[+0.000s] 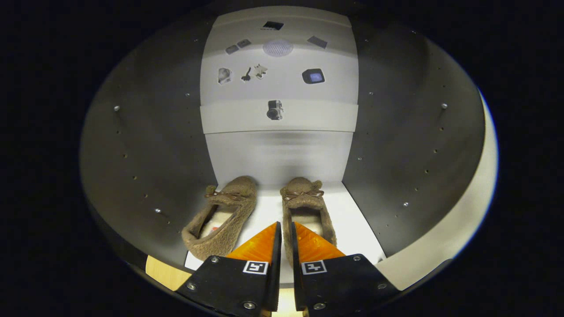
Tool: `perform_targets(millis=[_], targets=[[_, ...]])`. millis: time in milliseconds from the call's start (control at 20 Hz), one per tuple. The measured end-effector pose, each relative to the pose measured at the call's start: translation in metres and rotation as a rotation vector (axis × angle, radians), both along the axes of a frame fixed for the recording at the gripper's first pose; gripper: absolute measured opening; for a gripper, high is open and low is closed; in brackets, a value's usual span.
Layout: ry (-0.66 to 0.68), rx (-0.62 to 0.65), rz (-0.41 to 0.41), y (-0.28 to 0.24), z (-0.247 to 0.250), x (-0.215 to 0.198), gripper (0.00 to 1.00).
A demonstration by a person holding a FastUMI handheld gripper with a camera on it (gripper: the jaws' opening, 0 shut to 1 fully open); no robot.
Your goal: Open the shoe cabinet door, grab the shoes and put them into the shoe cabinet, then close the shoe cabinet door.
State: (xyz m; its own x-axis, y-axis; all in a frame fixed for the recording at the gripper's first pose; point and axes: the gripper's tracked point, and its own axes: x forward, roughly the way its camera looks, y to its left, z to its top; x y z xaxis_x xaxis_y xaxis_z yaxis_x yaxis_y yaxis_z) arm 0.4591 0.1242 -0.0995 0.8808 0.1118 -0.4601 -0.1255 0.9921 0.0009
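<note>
- The hand-held gripper points into the open dark-walled shoe cabinet; its fingers stand narrow, nearly together, with the inner wall of one slipper seemingly pinched between them, though a firm grip cannot be told.
- Two brown fuzzy slippers with small bows lie on the cabinet's white floor panel.
- The right slipper sits at 12 o'clock from the fingertips, toe to the back wall.
- The left slipper lies at 10 o'clock, angled outward.
</note>
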Motion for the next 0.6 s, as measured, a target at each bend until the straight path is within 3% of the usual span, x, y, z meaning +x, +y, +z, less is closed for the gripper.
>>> perform_targets(millis=[600], targets=[[-0.080,0.026,0.001,-0.015,0.050,-0.141,0.13]])
